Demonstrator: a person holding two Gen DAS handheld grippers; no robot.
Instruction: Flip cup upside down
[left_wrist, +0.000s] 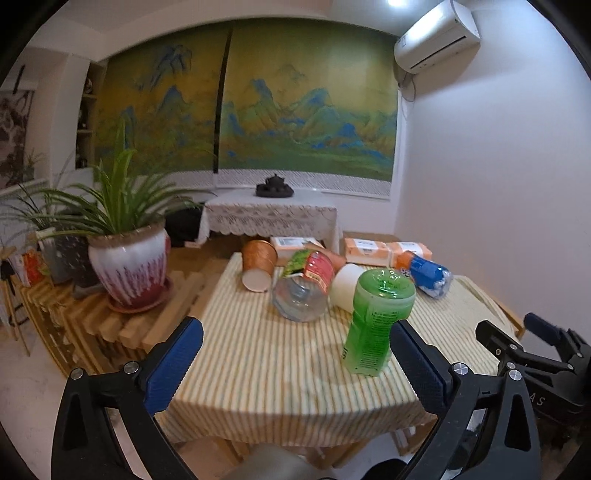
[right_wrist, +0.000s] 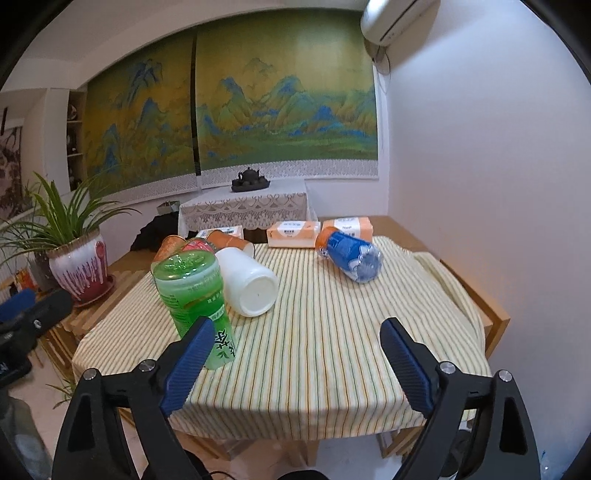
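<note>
Several cups lie scattered here, but the green cup (left_wrist: 373, 321) is the one standing nearest me, so I take it for the one to flip. It stands at the near part of the striped surface (left_wrist: 280, 387), just beside the inner pad of my left gripper (left_wrist: 295, 365) and partly behind one pad of my right gripper (right_wrist: 299, 365).

Its shape is what worries me. It is narrow at the foot and wide at the top, so a sideways nudge from a pad would probably tip it before I have closed on it. The thin translucent plastic looks likely to buckle or slip under a hard pinch. With both pairs of fingers this close, they could also knock each other as I turn my wrist.

It looks like a cut-down drinks bottle, bright green, with a printed label wrapped round the slim lower half. I cannot tell whether the broad upper end is open or closed.

Both pairs of fingers are spread wide and grasp nothing.

Right behind the green cup, a white cup (left_wrist: 345, 291) lies on its side, close enough that a toppling cup would roll into it. Beyond that lie a clear cup with a red label (left_wrist: 303, 291), an orange paper cup (left_wrist: 258, 266) and, off to the right, a blue cup (left_wrist: 428, 275), all on their sides.
</note>
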